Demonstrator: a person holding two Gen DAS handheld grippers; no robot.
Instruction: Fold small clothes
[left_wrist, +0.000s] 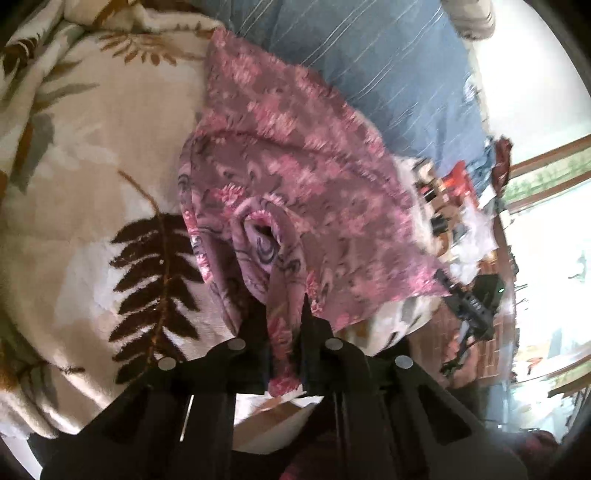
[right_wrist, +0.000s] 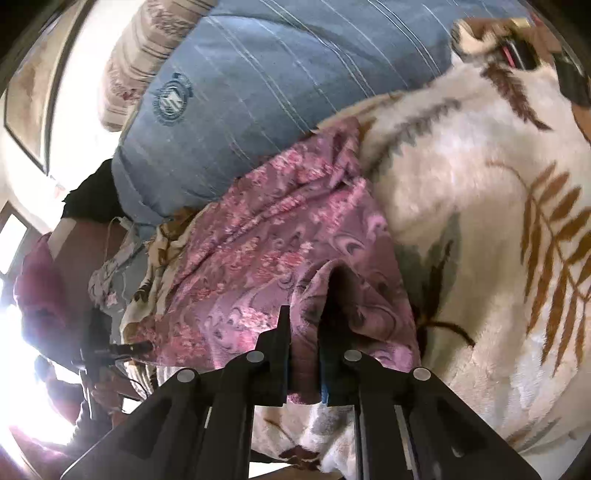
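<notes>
A small pink and mauve floral garment (left_wrist: 295, 177) lies spread on a cream blanket with a brown fern print (left_wrist: 110, 184). My left gripper (left_wrist: 282, 325) is shut on a bunched edge of the garment, with cloth pinched between the black fingers. In the right wrist view the same garment (right_wrist: 280, 236) lies on the blanket (right_wrist: 480, 221). My right gripper (right_wrist: 304, 325) is shut on another bunched edge of it. The other gripper shows as a dark shape at the far side in each view (left_wrist: 469, 306) (right_wrist: 110, 350).
A blue striped pillow (left_wrist: 388, 66) (right_wrist: 277, 81) lies beyond the garment, touching its far edge. A beige patterned cushion (right_wrist: 147, 44) sits behind it. Bright windows (left_wrist: 546, 229) and clutter (left_wrist: 450, 192) lie past the bed's edge.
</notes>
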